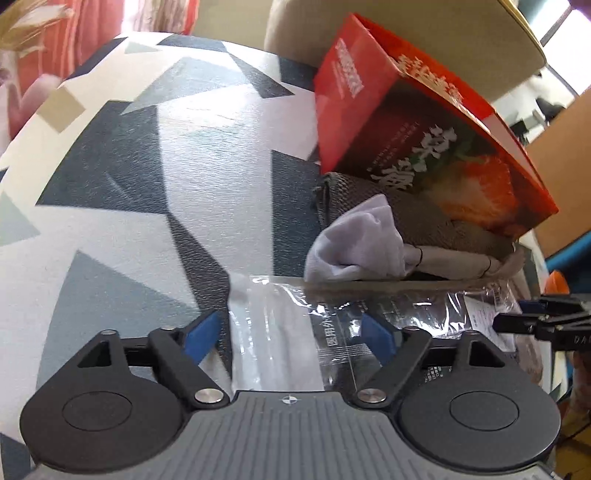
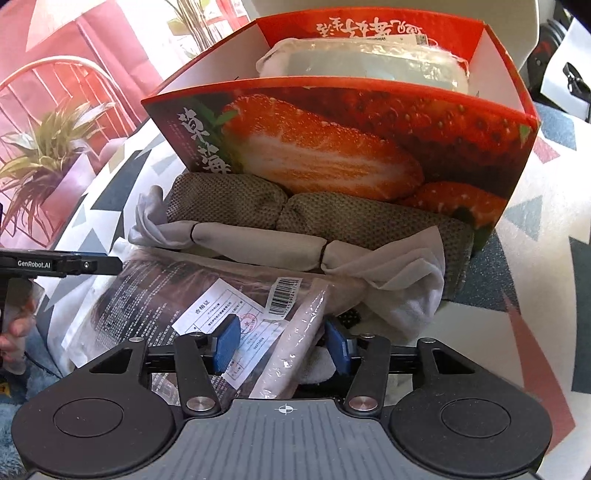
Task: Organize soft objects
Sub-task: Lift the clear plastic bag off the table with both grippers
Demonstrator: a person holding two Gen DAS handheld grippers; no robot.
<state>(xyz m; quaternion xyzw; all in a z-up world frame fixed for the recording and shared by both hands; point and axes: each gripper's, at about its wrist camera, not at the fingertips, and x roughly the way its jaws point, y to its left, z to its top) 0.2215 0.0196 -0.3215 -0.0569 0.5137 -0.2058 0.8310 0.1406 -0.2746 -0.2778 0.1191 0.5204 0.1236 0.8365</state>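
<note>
A red strawberry-print box (image 1: 417, 122) (image 2: 332, 147) stands open on the patterned tablecloth (image 1: 147, 184), with a plastic-wrapped white pack (image 2: 362, 62) inside. Against its front lie grey mesh fabric rolls (image 2: 229, 199), a beige rolled cloth (image 2: 258, 243) and a white sock (image 1: 358, 243) (image 2: 406, 288). In front of these lie a clear plastic packet (image 1: 273, 332) and a labelled brown packet (image 2: 184, 295). My left gripper (image 1: 289, 338) is open, straddling the clear packet. My right gripper (image 2: 282, 345) is open over the labelled packet, a raised pink plastic fold (image 2: 295, 339) between its pads.
The tablecloth stretches to the left of the box. A red wall and a potted plant (image 2: 44, 147) stand beyond the table's left side. A hand (image 2: 14, 332) holds the other gripper at the picture's left edge. A beige chair back (image 1: 406, 33) rises behind the box.
</note>
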